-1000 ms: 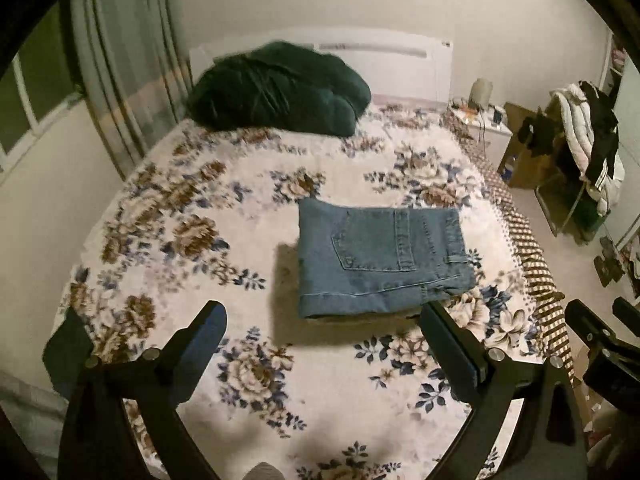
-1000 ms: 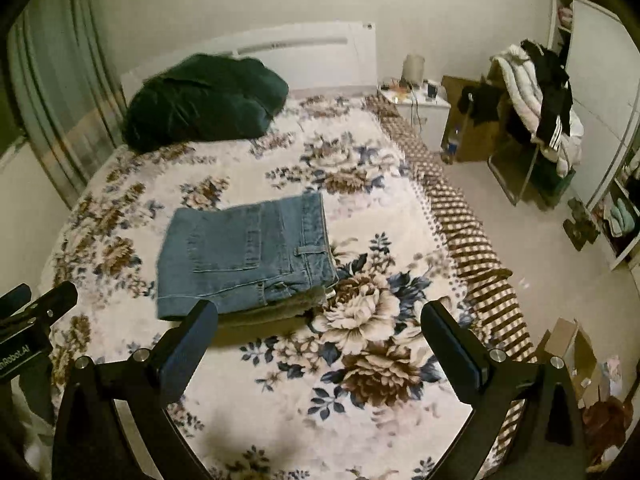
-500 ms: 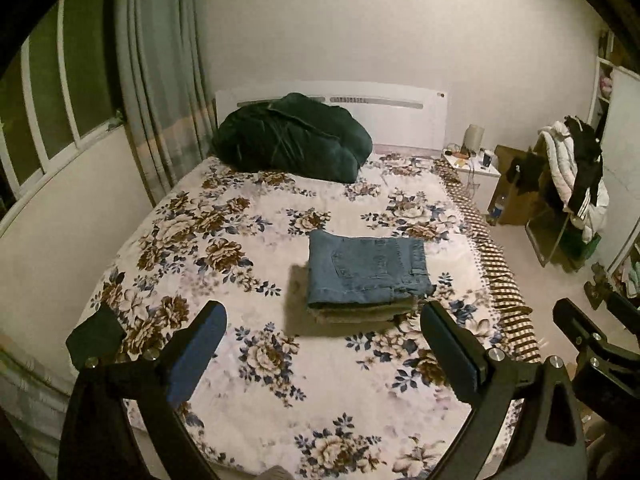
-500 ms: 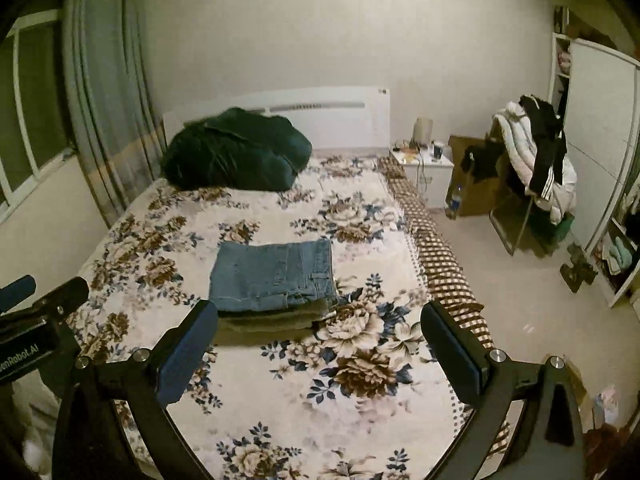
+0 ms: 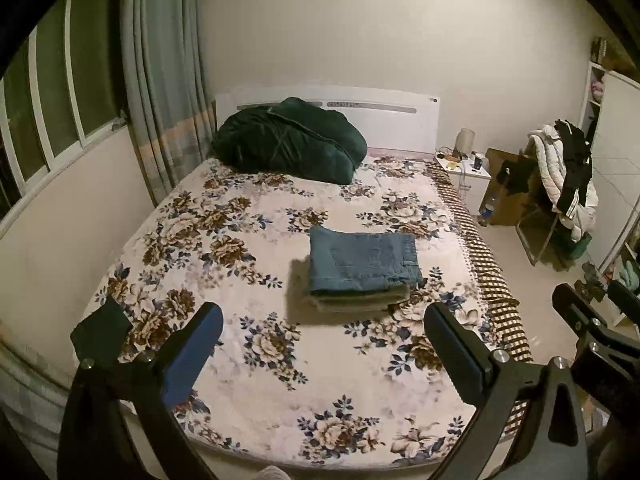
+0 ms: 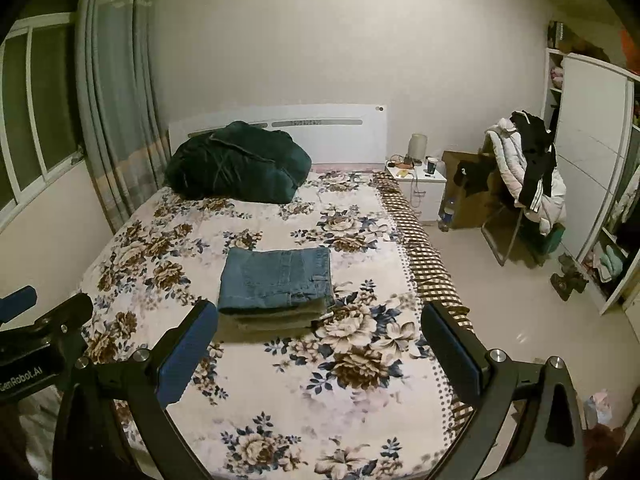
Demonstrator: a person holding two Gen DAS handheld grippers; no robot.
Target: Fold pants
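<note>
Folded blue jeans (image 5: 362,262) lie on top of a folded olive garment (image 5: 360,303) in the middle of the floral bed (image 5: 224,248). The stack also shows in the right wrist view, jeans (image 6: 278,276) over olive garment (image 6: 276,320). My left gripper (image 5: 324,340) is open and empty, held back near the foot of the bed, well short of the stack. My right gripper (image 6: 320,336) is open and empty, also back from the stack. Each gripper shows at the edge of the other's view.
A dark green duvet (image 5: 292,140) lies by the white headboard (image 5: 400,120). A nightstand (image 6: 416,184), a cardboard box (image 6: 468,196) and a chair piled with clothes (image 6: 524,168) stand right of the bed. A curtain (image 5: 160,80) and window are on the left.
Both grippers have pulled back and up from the bed. The folded stack now looks smaller and farther off. Both stay open and empty.
</note>
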